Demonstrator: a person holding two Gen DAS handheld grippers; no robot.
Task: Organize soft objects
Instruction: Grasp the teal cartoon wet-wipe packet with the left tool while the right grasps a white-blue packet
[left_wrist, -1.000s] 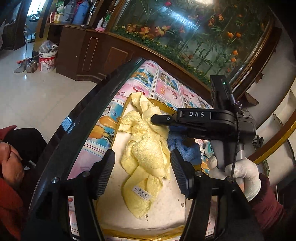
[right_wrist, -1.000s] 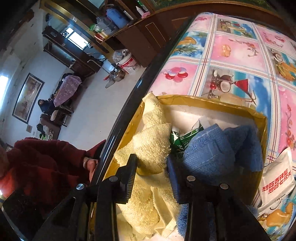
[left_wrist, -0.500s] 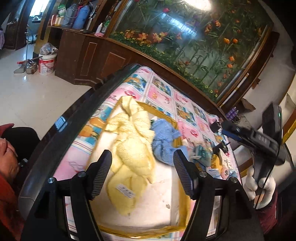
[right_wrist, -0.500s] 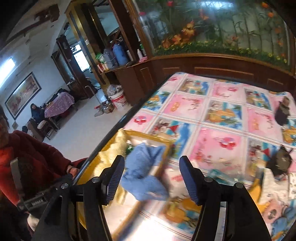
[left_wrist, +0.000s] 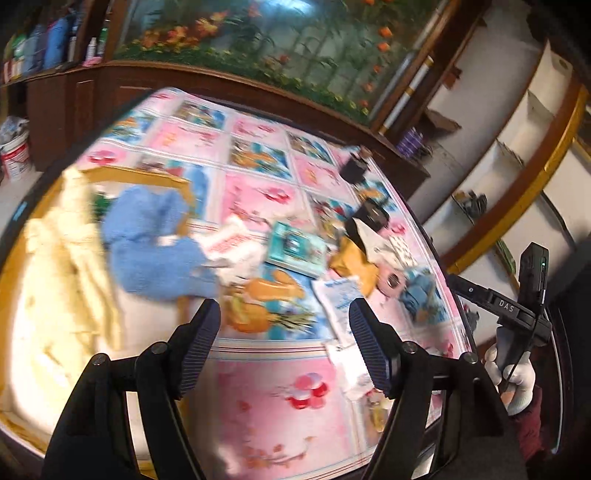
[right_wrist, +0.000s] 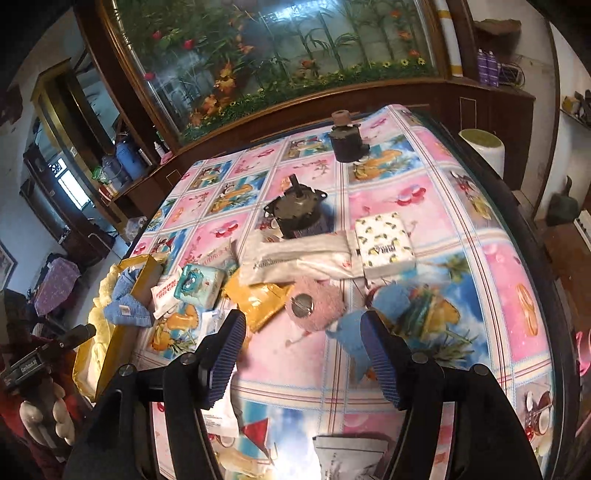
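Both hand-held grippers, left (left_wrist: 284, 338) and right (right_wrist: 303, 354), are hovering empty with fingers apart, while yellow (left_wrist: 55, 258) and blue towels (left_wrist: 147, 243) are sitting in the box (right_wrist: 138, 286), a pink puff (right_wrist: 314, 306) and blue cloth (right_wrist: 391, 299) waiting on the table (right_wrist: 461, 229).

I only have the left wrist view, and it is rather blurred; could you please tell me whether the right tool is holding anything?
Observer: No, the right tool is open and empty, above the tablecloth.
Operator: Thank you. Which soft item lies nearest to it?
Observer: A blue cloth lies just ahead of its right finger, beside a pink fluffy pad.
Operator: And the blue towel?
Observer: The blue towel hangs over the wall of the gold box, partly outside it.
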